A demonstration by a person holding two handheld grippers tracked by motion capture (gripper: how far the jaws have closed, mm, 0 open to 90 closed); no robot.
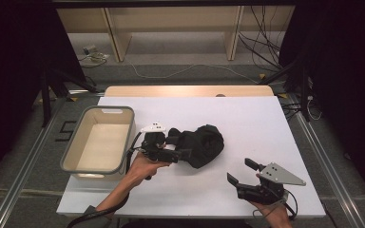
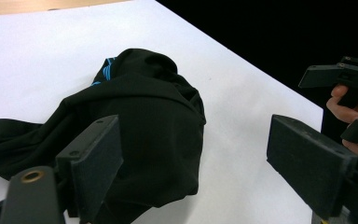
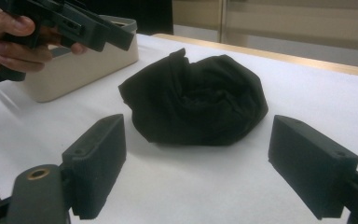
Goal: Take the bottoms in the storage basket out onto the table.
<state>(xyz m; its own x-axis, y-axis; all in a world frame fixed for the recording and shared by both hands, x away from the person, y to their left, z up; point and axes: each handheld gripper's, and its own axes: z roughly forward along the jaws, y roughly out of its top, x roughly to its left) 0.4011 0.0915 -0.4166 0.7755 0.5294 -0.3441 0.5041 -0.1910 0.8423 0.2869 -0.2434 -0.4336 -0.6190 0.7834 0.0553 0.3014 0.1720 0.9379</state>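
A crumpled black garment (image 1: 203,142) lies in a heap near the middle of the white table (image 1: 247,114). In the left gripper view the garment (image 2: 140,121) shows a bit of blue trim at its top. My left gripper (image 1: 183,146) is open at the heap's left edge, and part of the cloth lies between its jaws (image 2: 200,158). My right gripper (image 1: 241,171) is open near the table's front right, apart from the heap. It points at the garment (image 3: 196,100), with bare table between its jaws (image 3: 200,158).
A beige, grey-rimmed bin (image 1: 100,140) stands empty at the table's left, close behind the left hand; its wall (image 3: 74,65) also shows in the right gripper view. Shelving and cables lie on the floor beyond the table's far edge.
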